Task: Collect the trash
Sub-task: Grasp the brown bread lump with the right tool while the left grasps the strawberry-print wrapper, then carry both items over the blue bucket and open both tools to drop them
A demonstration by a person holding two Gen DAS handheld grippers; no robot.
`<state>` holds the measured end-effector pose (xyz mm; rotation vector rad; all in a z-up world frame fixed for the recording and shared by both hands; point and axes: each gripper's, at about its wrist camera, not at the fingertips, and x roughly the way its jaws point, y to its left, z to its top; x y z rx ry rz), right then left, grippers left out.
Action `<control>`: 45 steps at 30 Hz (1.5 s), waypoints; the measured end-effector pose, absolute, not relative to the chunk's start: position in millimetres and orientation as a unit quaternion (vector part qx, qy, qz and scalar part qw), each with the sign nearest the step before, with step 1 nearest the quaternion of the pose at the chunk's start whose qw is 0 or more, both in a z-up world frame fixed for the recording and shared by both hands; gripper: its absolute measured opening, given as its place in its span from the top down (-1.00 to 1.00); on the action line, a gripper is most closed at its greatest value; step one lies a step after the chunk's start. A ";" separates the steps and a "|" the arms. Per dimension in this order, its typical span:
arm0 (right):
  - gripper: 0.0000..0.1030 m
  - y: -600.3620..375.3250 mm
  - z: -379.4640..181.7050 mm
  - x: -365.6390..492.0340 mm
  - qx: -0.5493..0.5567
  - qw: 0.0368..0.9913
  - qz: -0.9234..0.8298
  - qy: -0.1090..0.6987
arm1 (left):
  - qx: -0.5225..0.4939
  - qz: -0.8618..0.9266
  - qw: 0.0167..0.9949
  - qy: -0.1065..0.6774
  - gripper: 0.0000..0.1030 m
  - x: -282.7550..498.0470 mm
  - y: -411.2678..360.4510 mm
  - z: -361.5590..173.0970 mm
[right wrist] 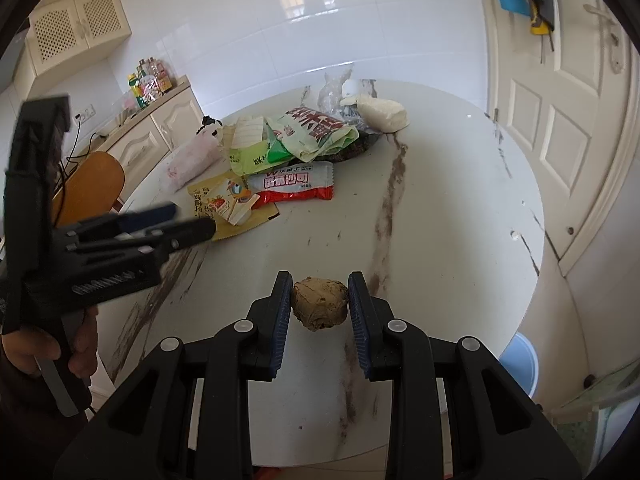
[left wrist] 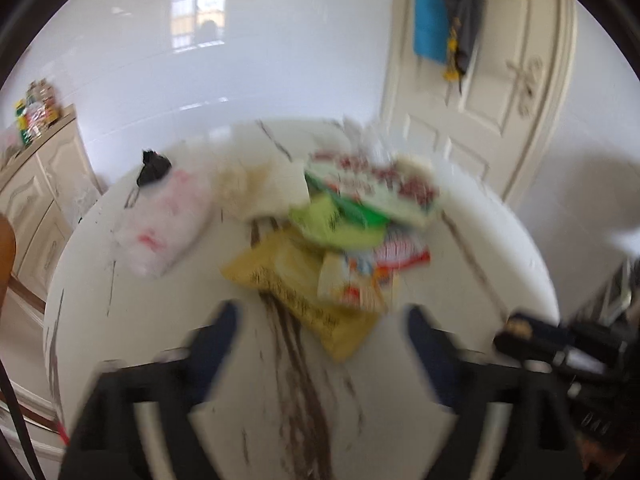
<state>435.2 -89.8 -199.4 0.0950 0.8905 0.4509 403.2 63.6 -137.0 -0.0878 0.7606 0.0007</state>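
Two grippers: left gripper (left wrist: 320, 344) spread, empty; right gripper (right wrist: 320, 300) pinching wad (right wrist: 319, 303).
Wad: light, crushable; hold mid-sides.
Wrappers (right wrist: 296, 184): far, slippery.

We see a brown crumpled wad (right wrist: 319, 303) pinched between the right fingers (right wrist: 283, 312), and wrappers (right wrist: 294, 184) heaped at eleven o'clock on the desk (right wrist: 460, 208).

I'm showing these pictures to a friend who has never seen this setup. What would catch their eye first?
Probably the crumpled brown paper ball pinched between the right gripper's blue pads, low over the near part of the round marble table. Next, the colourful heap of snack wrappers on the table's far left side. The left gripper stands open and empty just short of that heap.
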 end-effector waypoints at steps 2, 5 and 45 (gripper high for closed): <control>0.48 -90.6 -201.0 437.2 0.045 0.877 0.214 0.427 | -0.049 -0.016 0.926 0.374 -0.76 410.6 57.1 -136.6; 0.48 -92.9 -203.2 440.5 0.047 0.877 0.210 0.430 | -0.021 -0.010 0.922 0.385 -0.66 425.6 41.9 -142.2; 0.48 -355.8 -217.5 385.4 0.131 0.900 0.003 0.416 | 0.097 -0.238 0.865 0.430 0.05 489.3 -270.9 -192.0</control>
